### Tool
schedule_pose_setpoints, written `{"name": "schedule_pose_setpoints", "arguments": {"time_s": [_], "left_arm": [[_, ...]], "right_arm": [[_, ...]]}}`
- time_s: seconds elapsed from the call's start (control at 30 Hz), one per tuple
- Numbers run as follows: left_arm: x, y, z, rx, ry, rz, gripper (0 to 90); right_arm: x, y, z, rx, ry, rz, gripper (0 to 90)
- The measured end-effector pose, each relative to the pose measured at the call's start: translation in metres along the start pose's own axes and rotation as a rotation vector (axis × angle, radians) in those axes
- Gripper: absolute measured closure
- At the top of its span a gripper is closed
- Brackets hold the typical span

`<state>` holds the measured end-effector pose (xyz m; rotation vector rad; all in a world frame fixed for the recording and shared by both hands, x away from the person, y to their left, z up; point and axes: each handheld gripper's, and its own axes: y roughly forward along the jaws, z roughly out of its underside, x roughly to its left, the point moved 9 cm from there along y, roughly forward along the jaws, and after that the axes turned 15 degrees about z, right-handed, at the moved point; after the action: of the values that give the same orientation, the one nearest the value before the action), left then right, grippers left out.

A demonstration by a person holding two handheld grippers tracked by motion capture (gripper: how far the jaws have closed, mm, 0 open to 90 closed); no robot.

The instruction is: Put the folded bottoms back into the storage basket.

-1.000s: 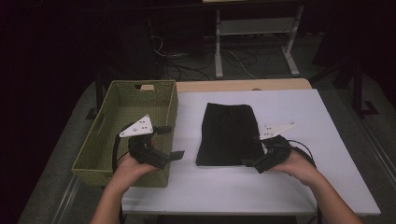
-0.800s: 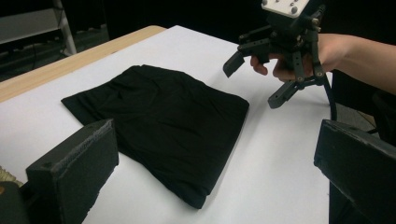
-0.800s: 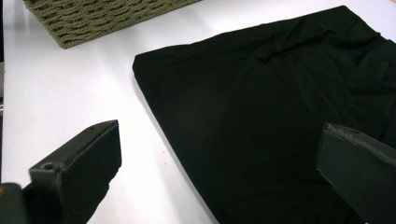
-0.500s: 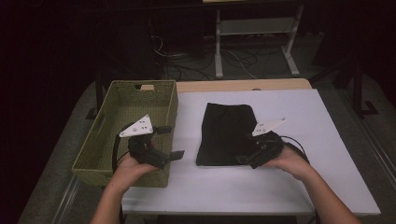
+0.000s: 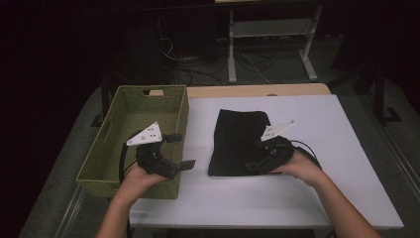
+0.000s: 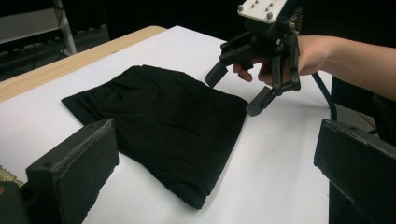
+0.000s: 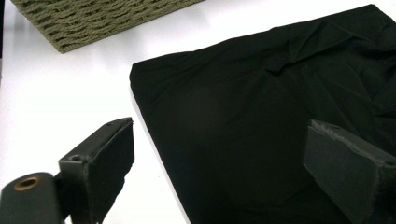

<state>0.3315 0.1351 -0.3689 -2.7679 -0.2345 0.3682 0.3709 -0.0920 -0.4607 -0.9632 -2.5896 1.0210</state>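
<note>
On the left sits the basket, and my left gripper hangs over its near right corner with its jaws wide apart and nothing between them. Just right of the basket the black cloth lies folded flat on the white table. My right gripper is at the cloth's near right corner, above the fabric; its jaws have just been closing a little but are apart, with nothing pinched.

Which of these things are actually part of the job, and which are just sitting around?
In use:
- folded black cloth
- right hand-held gripper, jaws open and just closing, at the cloth's edge
- left hand-held gripper
- woven green basket

Just lying about:
- metal stand
- floor cables
</note>
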Motion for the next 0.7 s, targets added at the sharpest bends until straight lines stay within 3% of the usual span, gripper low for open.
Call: {"name": "schedule_pose_setpoints", "arguments": {"time_s": [0.2,0.7], "left_arm": [[-0.0002,0.0000,0.0000,0.000,0.003,-0.002,0.3],[-0.0003,0.0001,0.0001,0.003,0.005,-0.006,0.5]], "right_arm": [[0.0006,0.0020,-0.0029,-0.013,0.004,-0.018,14.7],[0.0084,0.0056,0.0070,0.024,-0.040,-0.034,39.2]]}}
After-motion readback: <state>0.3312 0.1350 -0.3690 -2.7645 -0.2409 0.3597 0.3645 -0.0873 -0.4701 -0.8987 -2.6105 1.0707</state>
